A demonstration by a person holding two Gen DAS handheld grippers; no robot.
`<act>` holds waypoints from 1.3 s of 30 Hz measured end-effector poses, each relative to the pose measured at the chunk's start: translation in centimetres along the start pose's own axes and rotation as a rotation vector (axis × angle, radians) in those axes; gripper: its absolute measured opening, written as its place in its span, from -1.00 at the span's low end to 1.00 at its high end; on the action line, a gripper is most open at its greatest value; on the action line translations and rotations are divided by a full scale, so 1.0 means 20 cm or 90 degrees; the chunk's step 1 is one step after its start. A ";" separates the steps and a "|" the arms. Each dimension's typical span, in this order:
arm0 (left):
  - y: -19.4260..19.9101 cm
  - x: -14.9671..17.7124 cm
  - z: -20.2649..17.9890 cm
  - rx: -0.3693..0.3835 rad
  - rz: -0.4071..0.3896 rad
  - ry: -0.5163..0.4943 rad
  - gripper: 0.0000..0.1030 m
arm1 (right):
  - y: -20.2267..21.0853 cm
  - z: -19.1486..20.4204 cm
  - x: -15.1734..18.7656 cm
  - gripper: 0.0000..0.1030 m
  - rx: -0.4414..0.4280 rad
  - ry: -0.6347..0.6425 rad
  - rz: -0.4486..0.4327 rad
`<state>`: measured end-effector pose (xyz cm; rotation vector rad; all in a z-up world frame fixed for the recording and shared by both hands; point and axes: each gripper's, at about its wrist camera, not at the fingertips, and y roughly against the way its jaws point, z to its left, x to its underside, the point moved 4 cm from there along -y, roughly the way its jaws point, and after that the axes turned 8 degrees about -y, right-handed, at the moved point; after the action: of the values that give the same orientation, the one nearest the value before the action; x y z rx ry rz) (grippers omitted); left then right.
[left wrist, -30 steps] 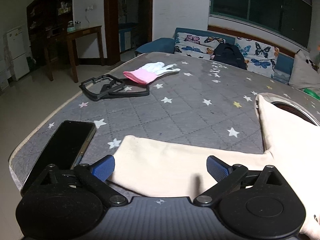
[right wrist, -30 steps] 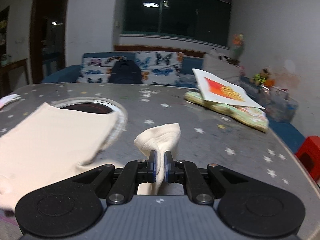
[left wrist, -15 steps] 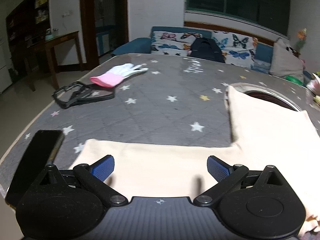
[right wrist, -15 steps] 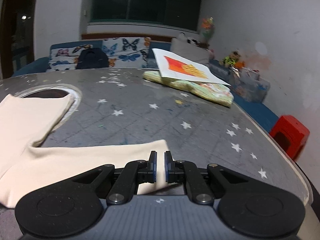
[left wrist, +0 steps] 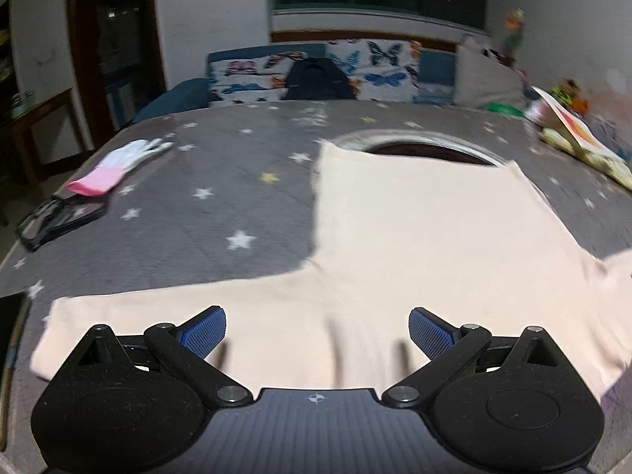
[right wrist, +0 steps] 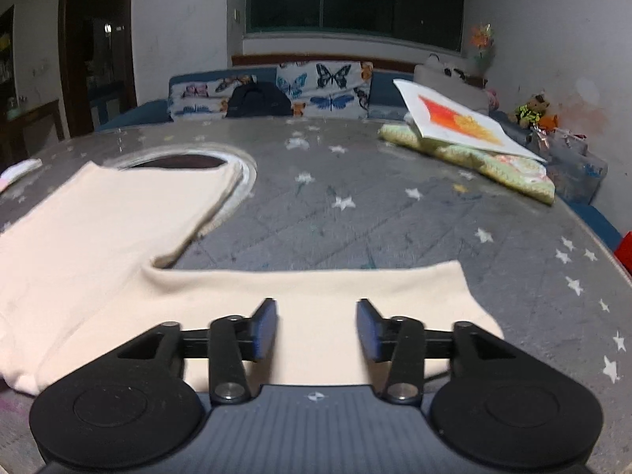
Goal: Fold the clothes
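A cream long-sleeved top (left wrist: 414,229) lies flat on the grey star-patterned table cover (left wrist: 205,213), body pointing away, sleeves spread to the sides. My left gripper (left wrist: 317,331) is open and empty, just above the left sleeve near the shoulder. In the right wrist view the top's body (right wrist: 106,213) lies to the left and its right sleeve (right wrist: 316,300) stretches flat across the near table. My right gripper (right wrist: 317,326) is open and empty over that sleeve.
A round hole (left wrist: 426,146) in the table lies under the top's far hem. A pink-and-white glove (left wrist: 114,166), a black frame (left wrist: 59,217) and a phone (left wrist: 12,316) lie left. A book on a folded quilt (right wrist: 466,142) sits far right. A sofa stands behind.
My right gripper has opened and let go of the right sleeve, which now lies flat. My left gripper has swung right, towards the top's body, staying open.
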<state>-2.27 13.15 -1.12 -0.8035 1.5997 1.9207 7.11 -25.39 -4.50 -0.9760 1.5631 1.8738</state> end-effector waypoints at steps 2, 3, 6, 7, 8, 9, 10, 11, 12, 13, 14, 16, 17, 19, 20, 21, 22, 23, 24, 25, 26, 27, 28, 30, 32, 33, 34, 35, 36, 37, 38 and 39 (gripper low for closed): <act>-0.02 0.01 -0.04 0.008 0.006 -0.015 0.96 | 0.00 -0.01 0.00 0.11 0.008 -0.001 0.001; -0.03 0.02 -0.05 0.012 0.009 -0.021 0.96 | 0.00 -0.02 0.00 0.13 0.013 -0.002 0.003; -0.04 0.05 -0.08 0.019 0.015 -0.030 0.97 | 0.02 -0.02 -0.01 0.14 0.024 0.006 0.004; -0.04 0.05 -0.09 0.019 0.014 -0.031 0.99 | 0.02 0.00 -0.02 0.17 0.019 0.010 0.001; -0.04 0.05 -0.09 0.019 0.013 -0.032 1.00 | 0.03 0.02 -0.02 0.19 0.012 0.012 -0.001; -0.04 0.05 -0.10 0.018 0.013 -0.033 1.00 | 0.04 0.04 -0.03 0.26 0.001 0.015 -0.005; -0.04 0.05 -0.10 0.019 0.014 -0.033 1.00 | 0.05 0.08 -0.03 0.31 -0.013 0.017 -0.008; -0.04 0.05 -0.10 0.020 0.015 -0.032 1.00 | 0.06 0.11 -0.03 0.33 -0.027 0.022 -0.010; -0.04 0.05 -0.10 0.021 0.016 -0.032 1.00 | 0.07 0.16 -0.04 0.40 -0.046 0.029 -0.013; -0.04 0.05 -0.11 0.021 0.017 -0.031 1.00 | 0.08 0.21 -0.04 0.53 -0.065 0.036 -0.016; -0.04 0.05 -0.11 0.021 0.019 -0.030 1.00 | 0.09 0.26 -0.04 0.58 -0.083 0.043 -0.018; -0.04 0.05 -0.11 0.022 0.023 -0.027 1.00 | 0.09 0.35 -0.03 0.60 -0.117 0.057 -0.016; -0.04 0.05 -0.11 0.024 0.025 -0.025 1.00 | 0.09 0.39 -0.03 0.62 -0.132 0.066 -0.012; -0.04 0.05 -0.12 0.027 0.030 -0.021 1.00 | 0.07 0.47 -0.01 0.68 -0.152 0.081 -0.007; -0.04 0.05 -0.12 0.026 0.032 -0.021 1.00 | 0.07 0.50 -0.01 0.68 -0.159 0.086 -0.006; -0.03 0.05 -0.12 0.025 0.033 -0.022 1.00 | 0.06 0.53 0.00 0.69 -0.167 0.089 -0.004; -0.03 0.05 -0.12 0.025 0.034 -0.022 1.00 | 0.06 0.56 0.00 0.70 -0.175 0.091 -0.002; -0.03 0.05 -0.12 0.025 0.036 -0.022 1.00 | 0.05 0.59 0.00 0.71 -0.183 0.093 -0.002; -0.03 0.05 -0.12 0.026 0.038 -0.021 1.00 | 0.05 0.61 0.01 0.74 -0.190 0.095 -0.001; -0.03 0.05 -0.12 0.027 0.039 -0.019 1.00 | 0.05 0.63 0.01 0.77 -0.196 0.098 -0.002; -0.03 0.05 -0.12 0.027 0.040 -0.017 1.00 | 0.04 0.65 0.01 0.78 -0.201 0.101 -0.002; -0.03 0.05 -0.11 0.028 0.041 -0.016 1.00 | 0.04 0.67 0.01 0.79 -0.206 0.105 -0.002; -0.03 0.05 -0.11 0.028 0.042 -0.014 1.00 | 0.04 0.69 0.02 0.80 -0.210 0.107 -0.002; -0.04 0.05 -0.11 0.029 0.043 -0.013 1.00 | 0.03 0.71 0.02 0.84 -0.215 0.108 0.000; -0.04 0.05 -0.11 0.029 0.044 -0.013 1.00 | 0.01 0.73 0.03 0.86 -0.218 0.106 0.003; -0.04 0.05 -0.11 0.029 0.044 -0.012 1.00 | 0.01 0.74 0.03 0.87 -0.219 0.105 0.006; -0.04 0.05 -0.11 0.029 0.045 -0.011 1.00 | 0.00 0.74 0.04 0.89 -0.220 0.105 0.010; -0.04 0.05 -0.11 0.029 0.045 -0.011 1.00 | -0.01 0.75 0.05 0.90 -0.220 0.105 0.013; -0.04 0.05 -0.11 0.029 0.045 -0.011 1.00 | -0.01 0.75 0.06 0.93 -0.220 0.107 0.016; -0.04 0.05 -0.11 0.029 0.045 -0.011 1.00 | -0.01 0.76 0.06 0.96 -0.219 0.109 0.020; -0.04 0.05 -0.11 0.029 0.046 -0.011 1.00 | -0.02 0.76 0.08 0.98 -0.216 0.112 0.023; -0.04 0.05 -0.11 0.029 0.046 -0.011 1.00 | -0.02 0.76 0.09 1.00 -0.214 0.115 0.027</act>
<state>-2.12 11.07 -2.70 -0.7187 1.6771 1.9288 3.30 -10.55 -4.92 -1.2975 1.4003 2.1760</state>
